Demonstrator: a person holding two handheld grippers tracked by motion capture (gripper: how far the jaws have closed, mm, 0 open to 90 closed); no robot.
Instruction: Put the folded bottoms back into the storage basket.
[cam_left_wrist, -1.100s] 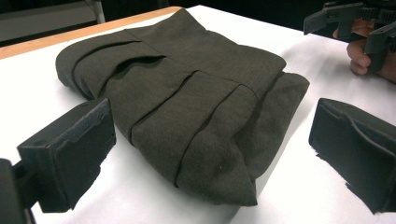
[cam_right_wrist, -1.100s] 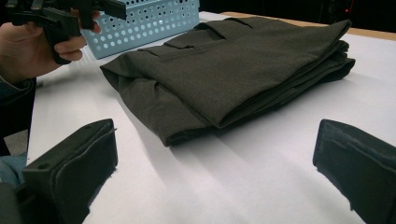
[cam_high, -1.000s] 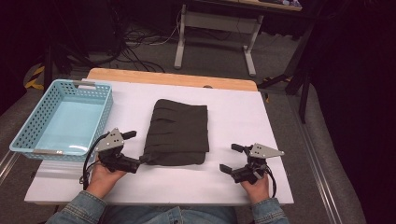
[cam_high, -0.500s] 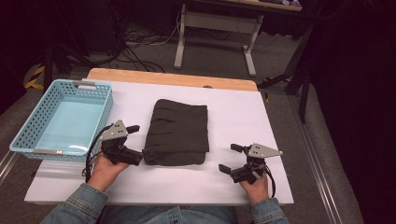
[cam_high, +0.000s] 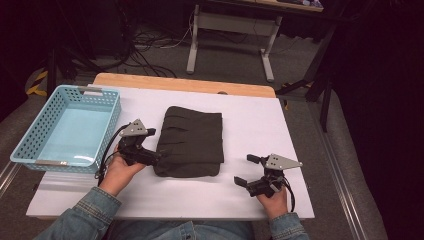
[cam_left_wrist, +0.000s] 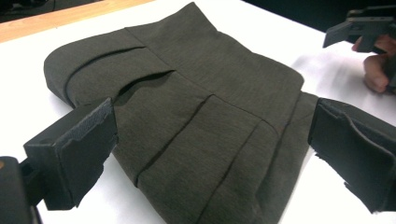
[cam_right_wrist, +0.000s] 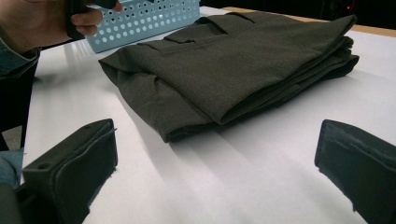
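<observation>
A folded dark olive garment (cam_high: 192, 141) (cam_left_wrist: 196, 107) (cam_right_wrist: 233, 65) lies in the middle of the white table (cam_high: 250, 115). My left gripper (cam_high: 151, 146) (cam_left_wrist: 210, 154) is open at the garment's near left edge, its jaws spread on either side of the folded corner with cloth between them. My right gripper (cam_high: 246, 170) (cam_right_wrist: 217, 172) stands open on the table near the front right, a short way from the garment's near right corner, with bare tabletop between its jaws.
A light blue perforated basket (cam_high: 67, 127) (cam_right_wrist: 149, 18) sits empty at the table's left. A wooden strip (cam_high: 185, 84) runs along the far edge. Beyond it are desk legs (cam_high: 192, 45) and cables on the floor.
My left gripper has moved forward and right, from beside the garment's near left corner to its left edge, jaws now astride the cloth. The right gripper has barely moved.
</observation>
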